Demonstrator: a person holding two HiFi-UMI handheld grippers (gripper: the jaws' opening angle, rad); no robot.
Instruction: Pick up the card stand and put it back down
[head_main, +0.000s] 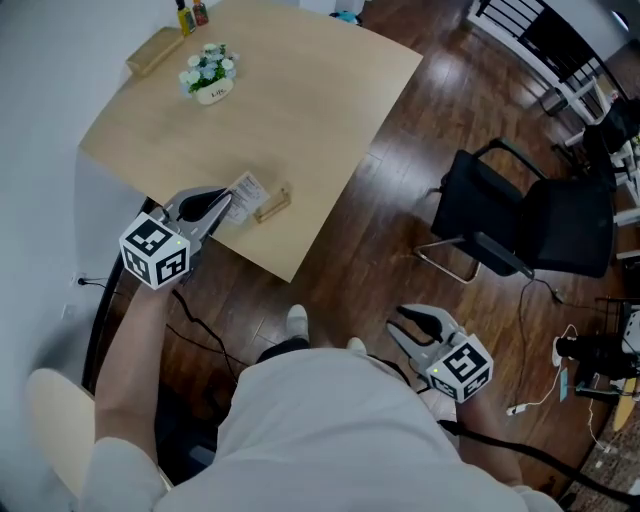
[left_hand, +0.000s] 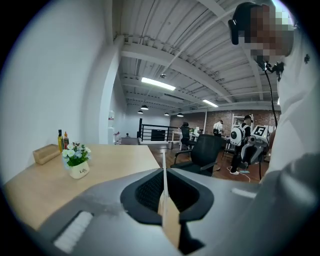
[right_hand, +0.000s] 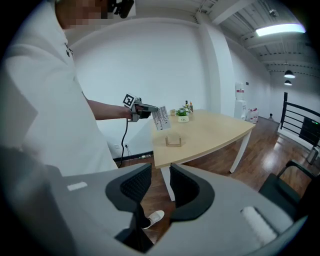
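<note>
The small wooden card stand (head_main: 272, 206) sits near the front edge of the light wood table (head_main: 300, 110), with nothing slotted in it. My left gripper (head_main: 222, 208) hovers just left of it, shut on a white printed card (head_main: 247, 190). In the left gripper view that card (left_hand: 163, 170) shows edge-on between the pads. The right gripper view shows the stand (right_hand: 173, 141) on the table and the card (right_hand: 161, 117) held above and left of it. My right gripper (head_main: 408, 328) hangs over the floor beside my body, well away from the table, open with nothing between its jaws.
A white pot of flowers (head_main: 209, 73), a wooden box (head_main: 155, 50) and two bottles (head_main: 192, 14) stand at the table's far side. A black chair (head_main: 520, 225) stands on the dark wood floor to the right. Cables lie on the floor at the far right.
</note>
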